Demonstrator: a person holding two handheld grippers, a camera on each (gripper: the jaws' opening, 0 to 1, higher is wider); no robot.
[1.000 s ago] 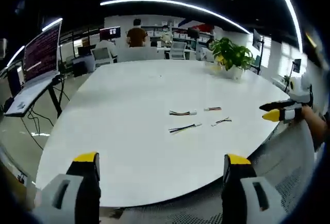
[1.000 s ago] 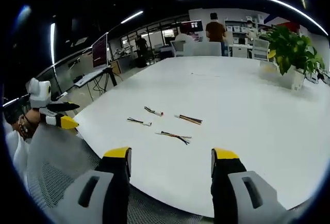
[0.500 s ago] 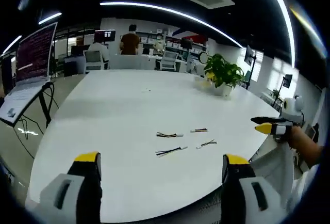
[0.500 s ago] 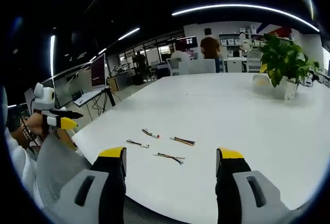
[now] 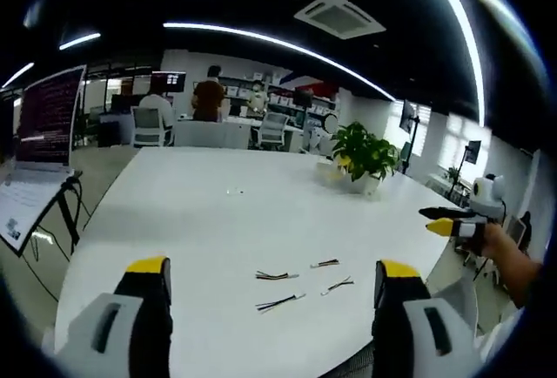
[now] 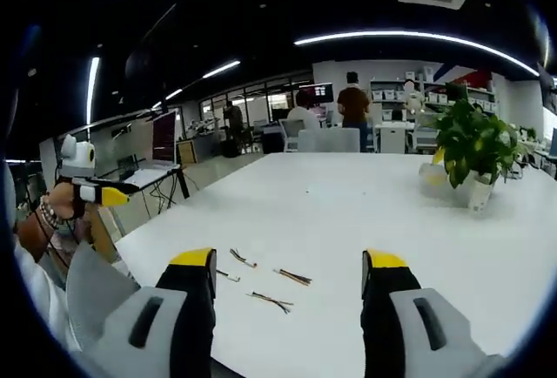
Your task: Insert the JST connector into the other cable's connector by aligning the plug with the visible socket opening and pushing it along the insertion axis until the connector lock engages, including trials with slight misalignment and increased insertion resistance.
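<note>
I am holding the left gripper (image 5: 271,275) above the near edge of the white surface (image 5: 218,221), its yellow-tipped jaws spread wide with nothing between them. The right gripper (image 6: 288,266) is sitting the same way — jaws well apart, empty.

In the left gripper view, three short cables are lying on the surface between the jaw tips: one multicoloured cable (image 5: 276,275), one with a white connector end (image 5: 279,303) nearer to me, and a third (image 5: 337,286) to its right; a fourth small one (image 5: 325,264) is lying just beyond. They are near each other but apart, none mated. The connectors are too small to tell plug from socket.

In the right gripper view, the cables (image 6: 270,300) are showing between the jaws, near the surface's edge.

A potted plant (image 5: 361,153) is standing farther back on the surface — well apart from the cables. A laptop (image 5: 39,147) is sitting off the left side.
</note>
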